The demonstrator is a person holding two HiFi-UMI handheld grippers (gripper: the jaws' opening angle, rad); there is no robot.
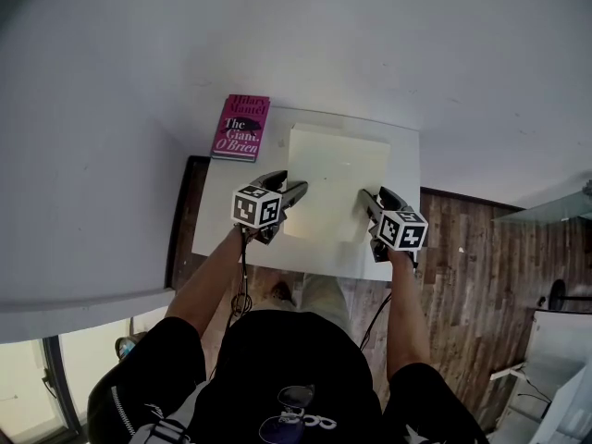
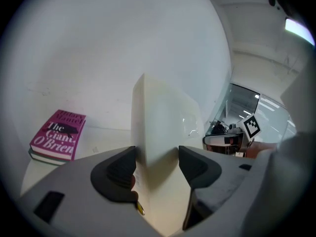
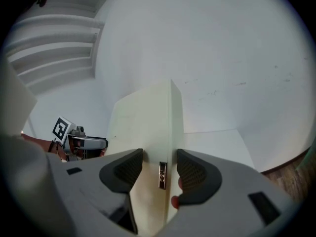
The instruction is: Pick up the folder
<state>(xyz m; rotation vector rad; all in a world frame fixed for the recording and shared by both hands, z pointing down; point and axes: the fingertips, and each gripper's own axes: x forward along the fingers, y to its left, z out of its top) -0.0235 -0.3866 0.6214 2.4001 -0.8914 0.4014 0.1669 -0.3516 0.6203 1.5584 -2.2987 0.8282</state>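
A cream folder [image 1: 333, 178] hangs flat between my two grippers, above the white table [image 1: 405, 160]. My left gripper [image 1: 291, 189] is shut on its left edge and my right gripper [image 1: 373, 200] on its right edge. In the left gripper view the folder [image 2: 163, 122] stands edge-on between the dark pads of the left gripper [image 2: 157, 164], which press on both faces. The right gripper view shows the same: the folder [image 3: 148, 122] clamped in the right gripper [image 3: 159, 169], a small metal clip on its edge.
A pink paperback book [image 1: 242, 128] lies at the table's far left corner, also in the left gripper view as the book [image 2: 58, 135]. A white wall rises behind the table. Wooden floor [image 1: 472, 248] lies to the right, with a glass surface [image 1: 555, 206] at the edge.
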